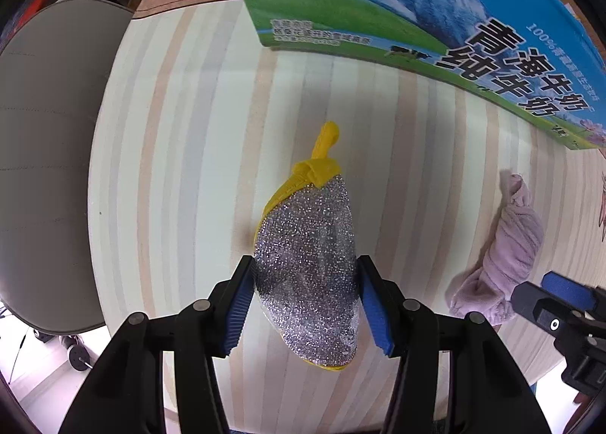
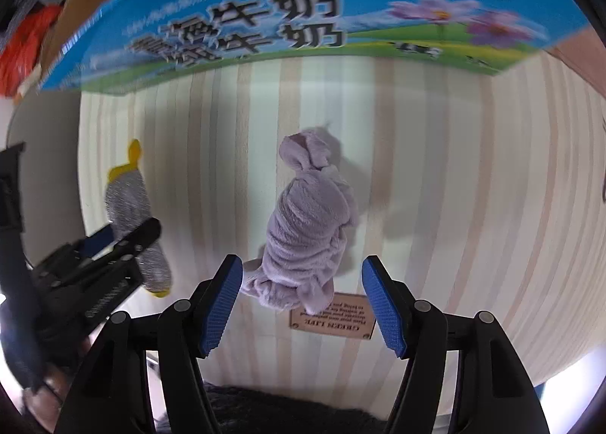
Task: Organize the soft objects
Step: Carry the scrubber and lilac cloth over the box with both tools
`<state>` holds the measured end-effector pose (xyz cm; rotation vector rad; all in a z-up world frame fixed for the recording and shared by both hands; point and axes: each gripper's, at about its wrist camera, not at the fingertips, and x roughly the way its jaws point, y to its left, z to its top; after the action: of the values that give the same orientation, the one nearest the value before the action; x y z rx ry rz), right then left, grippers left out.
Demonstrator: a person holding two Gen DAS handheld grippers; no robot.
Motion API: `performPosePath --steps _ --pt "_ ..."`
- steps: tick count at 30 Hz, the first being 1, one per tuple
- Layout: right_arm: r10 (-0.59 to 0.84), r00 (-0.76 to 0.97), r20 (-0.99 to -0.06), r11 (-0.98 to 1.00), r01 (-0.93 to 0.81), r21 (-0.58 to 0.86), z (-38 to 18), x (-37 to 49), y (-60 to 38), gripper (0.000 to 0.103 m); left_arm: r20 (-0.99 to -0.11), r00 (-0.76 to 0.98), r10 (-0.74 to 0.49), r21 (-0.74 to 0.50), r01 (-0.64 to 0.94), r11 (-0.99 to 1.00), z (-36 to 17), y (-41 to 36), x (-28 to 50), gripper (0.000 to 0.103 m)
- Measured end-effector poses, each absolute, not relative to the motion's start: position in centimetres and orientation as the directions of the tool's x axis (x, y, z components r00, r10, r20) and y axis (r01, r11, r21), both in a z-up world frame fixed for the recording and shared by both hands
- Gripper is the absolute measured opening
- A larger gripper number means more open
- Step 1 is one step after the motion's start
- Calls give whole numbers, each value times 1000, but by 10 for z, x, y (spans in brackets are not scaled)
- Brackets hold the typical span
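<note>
A silver glittery scouring pad with yellow trim and a yellow loop [image 1: 308,263] lies on the striped tablecloth. My left gripper [image 1: 305,307] has its blue pads on both sides of it, touching its edges, so it is shut on it; it also shows in the right wrist view [image 2: 125,241] around the scouring pad [image 2: 130,206]. A knotted lilac fleece cloth [image 2: 306,229] lies ahead of my right gripper [image 2: 303,305], which is open with the cloth's near end between its fingers, not touching. The cloth also shows in the left wrist view [image 1: 507,244].
A large blue and green milk carton box [image 1: 416,17] stands along the far side of the table [image 2: 454,169]. A small wooden label plate [image 2: 333,314] lies under the cloth's near end. A grey chair [image 1: 45,169] stands off the table's left edge.
</note>
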<state>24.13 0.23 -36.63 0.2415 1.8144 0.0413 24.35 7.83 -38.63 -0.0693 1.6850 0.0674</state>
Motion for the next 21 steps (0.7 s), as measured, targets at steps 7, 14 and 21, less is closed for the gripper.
performPosePath --steps 7,14,21 --pt "289 -237 -927 922 330 203 -390 231 -19 68 -993 -119 1 10 -81 997 -412 68 217 51" --pt "181 -219 -959 957 263 120 -398 227 -11 32 -997 -80 -24 -19 -58 998 -367 62 205 50" --pt "298 -112 -948 943 190 274 -317 223 -9 32 -985 57 -165 -165 10 986 -261 45 218 50"
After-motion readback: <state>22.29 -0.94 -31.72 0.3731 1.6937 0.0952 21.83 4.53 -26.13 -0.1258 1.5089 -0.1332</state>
